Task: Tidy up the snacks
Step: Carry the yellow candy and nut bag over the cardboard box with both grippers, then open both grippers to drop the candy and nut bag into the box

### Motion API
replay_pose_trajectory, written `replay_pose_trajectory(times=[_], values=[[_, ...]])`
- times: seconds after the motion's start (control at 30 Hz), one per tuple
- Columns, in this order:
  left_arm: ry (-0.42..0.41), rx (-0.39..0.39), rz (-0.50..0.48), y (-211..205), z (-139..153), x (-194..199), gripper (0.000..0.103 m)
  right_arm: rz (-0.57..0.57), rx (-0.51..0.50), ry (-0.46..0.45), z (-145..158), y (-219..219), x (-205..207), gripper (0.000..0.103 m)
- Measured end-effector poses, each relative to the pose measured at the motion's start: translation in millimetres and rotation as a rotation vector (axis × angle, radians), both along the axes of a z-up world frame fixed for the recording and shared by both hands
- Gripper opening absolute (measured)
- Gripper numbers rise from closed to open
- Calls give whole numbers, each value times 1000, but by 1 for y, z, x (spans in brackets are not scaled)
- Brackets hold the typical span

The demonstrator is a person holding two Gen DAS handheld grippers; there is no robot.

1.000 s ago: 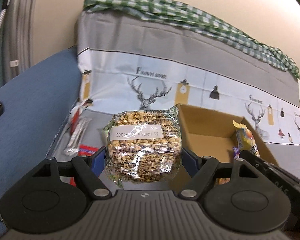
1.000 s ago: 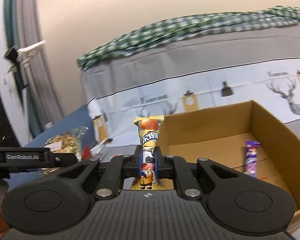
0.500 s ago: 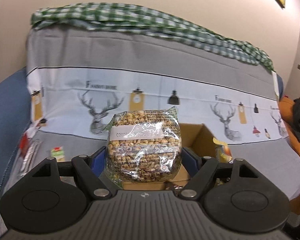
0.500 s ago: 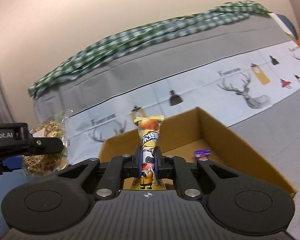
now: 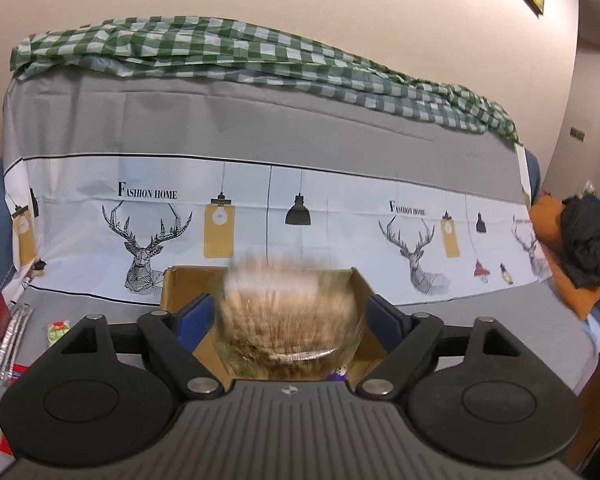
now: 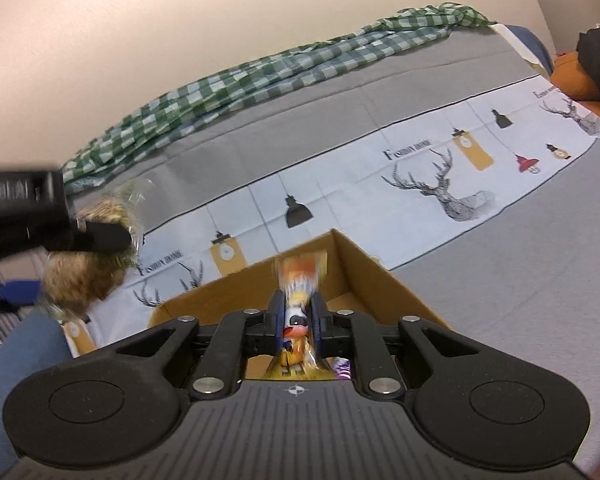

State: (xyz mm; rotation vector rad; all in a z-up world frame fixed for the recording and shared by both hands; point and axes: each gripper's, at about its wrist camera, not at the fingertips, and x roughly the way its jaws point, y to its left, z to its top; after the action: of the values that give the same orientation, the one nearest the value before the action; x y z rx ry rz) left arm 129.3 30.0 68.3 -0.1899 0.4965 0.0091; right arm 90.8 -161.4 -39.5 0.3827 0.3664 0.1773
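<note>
Left wrist view: compared with half a second ago, the bag (image 5: pixel 288 316) between the left gripper (image 5: pixel 288 314) fingers is now only a blur, and the blue pads (image 5: pixel 194 316) stand a little away from its sides. I judge the bag is being let go and is falling into the box (image 5: pixel 180 284) just beyond, at 12 o'clock. The jaws are wide; whether they touch the bag at all, I cannot tell.

On the sheet at 9 o'clock lie some small packets (image 5: pixel 14 338) not yet sorted. Farther, at 12 o'clock, the deer sheet (image 5: pixel 148 240) rises, with a green cloth (image 5: pixel 220 56) on top.

Right wrist view: the right gripper (image 6: pixel 298 316) is narrow and holds a yellow stick snack (image 6: pixel 298 304) upright, above the box (image 6: pixel 380 276). A purple wrapper (image 6: pixel 342 370) lies inside, just under the fingers. At 9 o'clock the left gripper (image 6: pixel 100 236) hangs beside the box with the bag (image 6: pixel 84 276), both blurred.

So one snack goes in now, and the stick probably follows.
</note>
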Motion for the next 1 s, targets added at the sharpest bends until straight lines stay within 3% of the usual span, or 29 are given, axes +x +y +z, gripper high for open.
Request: replay_pose_trajectory(times=[0.07,0.1,0.23,0.43,0.53,0.6,0.63,0.8,0.9,1.0], values=[[-10,-4,15,4,0,-5,90,-12,5,12,-2,-1,0,58],[-25,6,22,6,-2,-10,90,-18,4,13,-2,-1,-1,62],[-81,40,26,24,-11,-39,89,-5,-27,9,-3,7,-4,63],[-52,20,-16,79,-36,-87,79,37,-85,5,-4,25,-12,64],[-36,83,-19,108,-59,-110,60,63,-112,9,-6,32,-18,64],[-18,115,-3,130,-78,-123,42,79,-127,15,-7,36,-24,64],[-10,114,12,141,-88,-130,39,86,-132,17,-8,38,-26,64],[54,13,134,190,-141,-158,34,99,-157,27,-10,49,-37,64],[11,-52,149,205,-136,-163,34,105,-174,16,-10,60,-42,64],[44,-83,169,213,-143,-162,34,117,-202,-12,-11,73,-48,64]])
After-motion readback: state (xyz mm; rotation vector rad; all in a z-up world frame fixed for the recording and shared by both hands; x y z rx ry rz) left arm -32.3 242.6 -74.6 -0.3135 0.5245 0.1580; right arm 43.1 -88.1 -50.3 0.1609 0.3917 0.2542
